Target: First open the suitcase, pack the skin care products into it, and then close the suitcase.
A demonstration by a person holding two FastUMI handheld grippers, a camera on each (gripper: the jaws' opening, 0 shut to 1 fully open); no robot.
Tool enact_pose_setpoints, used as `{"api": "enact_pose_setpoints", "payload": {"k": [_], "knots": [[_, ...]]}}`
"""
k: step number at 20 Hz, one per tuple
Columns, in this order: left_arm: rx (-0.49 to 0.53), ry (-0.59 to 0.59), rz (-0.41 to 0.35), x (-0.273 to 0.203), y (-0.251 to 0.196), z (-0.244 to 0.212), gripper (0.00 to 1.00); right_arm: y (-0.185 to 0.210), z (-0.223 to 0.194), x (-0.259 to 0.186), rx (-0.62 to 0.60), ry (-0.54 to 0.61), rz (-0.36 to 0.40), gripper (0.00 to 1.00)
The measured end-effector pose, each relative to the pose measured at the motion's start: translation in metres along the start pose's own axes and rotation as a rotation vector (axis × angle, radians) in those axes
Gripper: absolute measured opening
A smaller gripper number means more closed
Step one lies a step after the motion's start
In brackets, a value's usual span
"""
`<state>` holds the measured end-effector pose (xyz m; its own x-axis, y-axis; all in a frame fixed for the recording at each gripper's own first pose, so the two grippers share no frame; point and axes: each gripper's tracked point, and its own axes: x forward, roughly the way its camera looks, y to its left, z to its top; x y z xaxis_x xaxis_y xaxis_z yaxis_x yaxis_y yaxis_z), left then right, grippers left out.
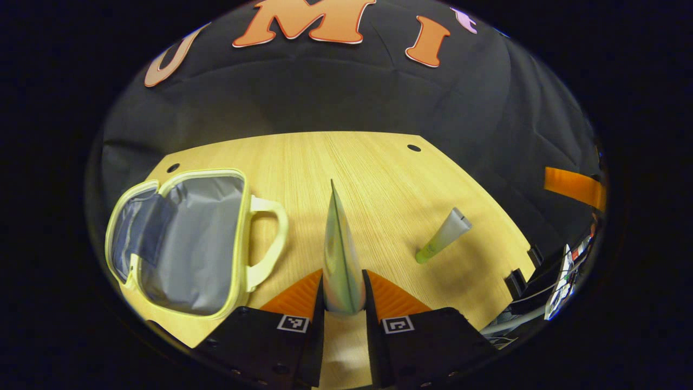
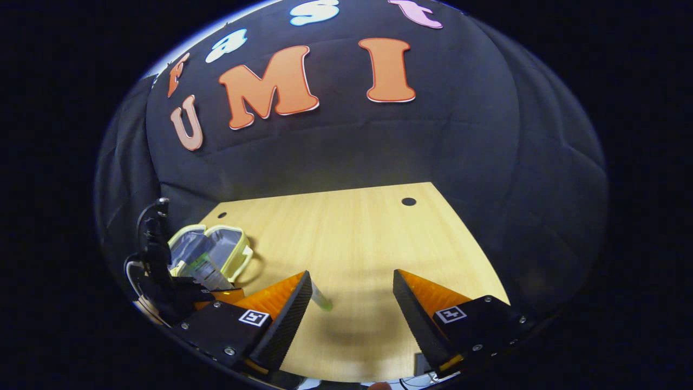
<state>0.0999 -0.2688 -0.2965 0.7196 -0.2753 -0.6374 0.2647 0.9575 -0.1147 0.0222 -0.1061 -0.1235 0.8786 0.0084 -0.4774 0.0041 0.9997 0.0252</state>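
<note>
Two tubes of skin care product are in play. Your left gripper (image 1: 344, 295) is closed on the first tube (image 1: 341, 254), both fingers pressing its sides near the lower end, so it stands upright between them with its flat crimped end pointing up and away from you. The suitcase (image 1: 184, 244), a small pale yellow case with a grey lining, lies open on the wooden surface (image 1: 373, 173) just to the left of that gripper, handle turned toward it. The second tube (image 1: 444, 235), pale with a green cap, lies on the surface to the right, well apart from the case. In the right gripper view, your right gripper (image 2: 352, 303) hangs wide open above the surface holding nothing, the second tube's green cap (image 2: 324, 303) peeking out beside its left finger.
</note>
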Motion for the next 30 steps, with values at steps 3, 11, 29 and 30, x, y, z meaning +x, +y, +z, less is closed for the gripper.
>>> {"api": "enact_pose_setpoints", "payload": {"k": [3,11,29,30], "knots": [[-0.018,-0.014,0.034,-0.036,0.016,0.006,0.34,0.024,0.0,0.022,-0.041,-0.015,0.056,0.96],[-0.083,-0.026,0.142,-0.092,0.068,-0.008,0.34,0.062,-0.075,0.089,-0.178,0.137,0.163,0.96],[-0.137,-0.008,0.161,-0.114,0.102,0.001,0.35,0.056,-0.125,0.101,-0.276,0.333,0.14,0.28],[-0.128,0.006,0.148,-0.12,0.107,0.008,0.35,0.062,-0.12,0.094,-0.248,0.342,0.145,0.28]]}}
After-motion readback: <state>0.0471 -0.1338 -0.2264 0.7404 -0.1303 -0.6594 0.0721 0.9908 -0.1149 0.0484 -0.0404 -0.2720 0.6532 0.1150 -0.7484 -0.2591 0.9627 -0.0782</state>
